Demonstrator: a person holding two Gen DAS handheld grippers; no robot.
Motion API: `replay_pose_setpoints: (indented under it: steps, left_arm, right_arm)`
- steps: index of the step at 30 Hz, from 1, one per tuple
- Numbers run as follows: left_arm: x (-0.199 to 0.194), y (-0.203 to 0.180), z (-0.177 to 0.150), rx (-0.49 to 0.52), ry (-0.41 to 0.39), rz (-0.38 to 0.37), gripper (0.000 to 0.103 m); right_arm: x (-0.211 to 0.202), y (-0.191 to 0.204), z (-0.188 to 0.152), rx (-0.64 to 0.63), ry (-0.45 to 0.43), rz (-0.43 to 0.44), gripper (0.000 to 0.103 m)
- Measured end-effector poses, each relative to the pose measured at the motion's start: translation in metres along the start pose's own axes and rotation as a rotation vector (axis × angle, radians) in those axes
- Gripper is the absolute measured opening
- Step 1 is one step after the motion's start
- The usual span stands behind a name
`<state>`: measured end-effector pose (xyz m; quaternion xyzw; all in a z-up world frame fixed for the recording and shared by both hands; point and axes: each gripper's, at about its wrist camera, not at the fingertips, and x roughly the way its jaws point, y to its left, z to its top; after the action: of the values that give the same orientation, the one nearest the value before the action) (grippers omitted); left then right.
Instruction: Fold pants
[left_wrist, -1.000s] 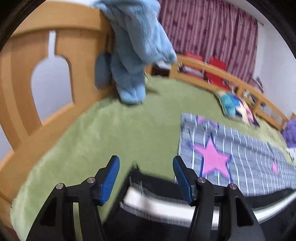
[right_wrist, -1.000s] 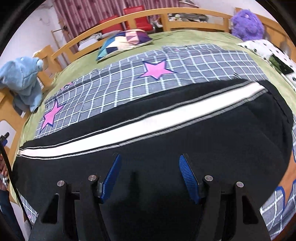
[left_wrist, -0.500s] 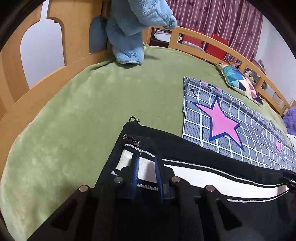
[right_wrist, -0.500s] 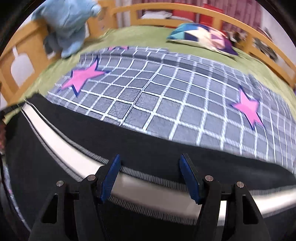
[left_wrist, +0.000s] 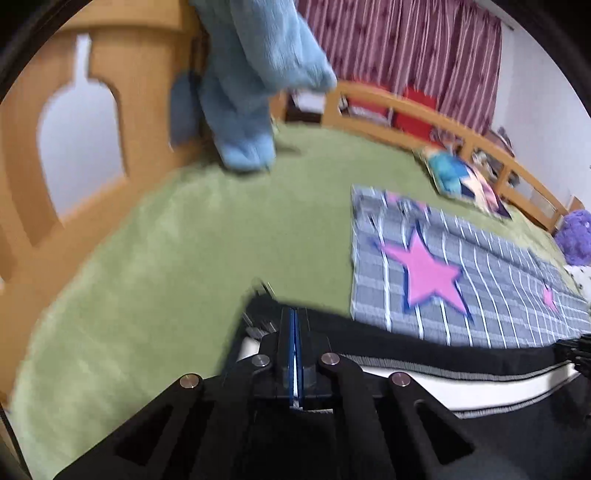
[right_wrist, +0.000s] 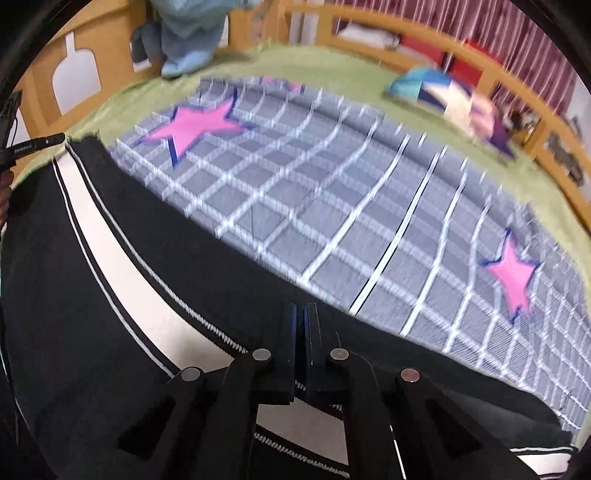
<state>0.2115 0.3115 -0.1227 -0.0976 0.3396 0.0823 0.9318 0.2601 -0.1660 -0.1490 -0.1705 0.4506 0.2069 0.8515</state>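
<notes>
- We are pinching the black pants (left_wrist: 424, 347) with both claws; they are lying flat on the bed (left_wrist: 166, 258), partly over a star blanket (right_wrist: 332, 192).
- Our left claw (left_wrist: 295, 325) is squeezing the end hem; our right claw (right_wrist: 300, 325) is squeezing the far edge.
- The cloth is looking soft and floppy, so we are gripping edges.
</notes>
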Motion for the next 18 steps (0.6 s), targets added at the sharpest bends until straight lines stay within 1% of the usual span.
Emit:
replay_pose_setpoints:
  steps: [2,3,5,8,10,11,12,13,14,15,16,17,18]
  left_arm:
    - [-0.002,0.01,0.011,-0.045,-0.014,-0.003,0.002]
    - [0.003,0.015,0.015,-0.065,0.006,-0.012,0.002]
    - [0.01,0.02,0.017,-0.082,0.037,-0.033,0.002]
    - [0.017,0.024,0.01,-0.099,0.09,-0.104,0.002]
    - [0.022,0.02,0.004,-0.088,0.12,-0.116,0.003]
    - [0.026,0.017,0.001,-0.074,0.14,-0.109,0.007]
    - [0.03,0.015,-0.002,-0.06,0.158,-0.093,0.023]
    - [0.034,0.012,-0.003,-0.048,0.172,-0.083,0.032]
    - [0.037,0.009,-0.004,-0.039,0.172,-0.082,0.046]
    - [0.039,0.007,-0.005,-0.029,0.171,-0.08,0.053]
    - [0.042,0.004,-0.005,-0.012,0.177,-0.07,0.054]
    - [0.047,0.0,-0.006,0.005,0.188,-0.048,0.054]
    - [0.054,-0.002,-0.008,0.017,0.214,-0.014,0.054]
  right_arm:
    - [-0.007,-0.007,0.006,0.033,-0.034,0.014,0.003]
    - [-0.005,-0.009,0.008,0.038,-0.039,0.013,0.003]
    - [0.012,-0.015,0.009,0.077,-0.007,0.028,0.003]
    - [0.041,-0.011,0.003,0.067,0.049,0.015,0.005]
    - [0.039,-0.007,0.002,0.061,0.026,-0.001,0.01]
    - [0.036,-0.008,0.001,0.072,0.029,0.008,0.01]
    - [0.034,-0.01,0.001,0.083,0.032,0.012,0.012]
    - [0.031,-0.011,0.0,0.093,0.035,0.014,0.016]
    - [0.027,-0.012,-0.001,0.099,0.04,0.009,0.018]
    - [0.021,-0.011,-0.004,0.104,0.041,0.002,0.025]
    - [0.016,-0.011,-0.005,0.104,0.037,-0.002,0.031]
    - [0.011,-0.009,-0.01,0.099,0.029,-0.003,0.034]
    - [0.007,-0.006,-0.012,0.09,0.022,-0.007,0.04]
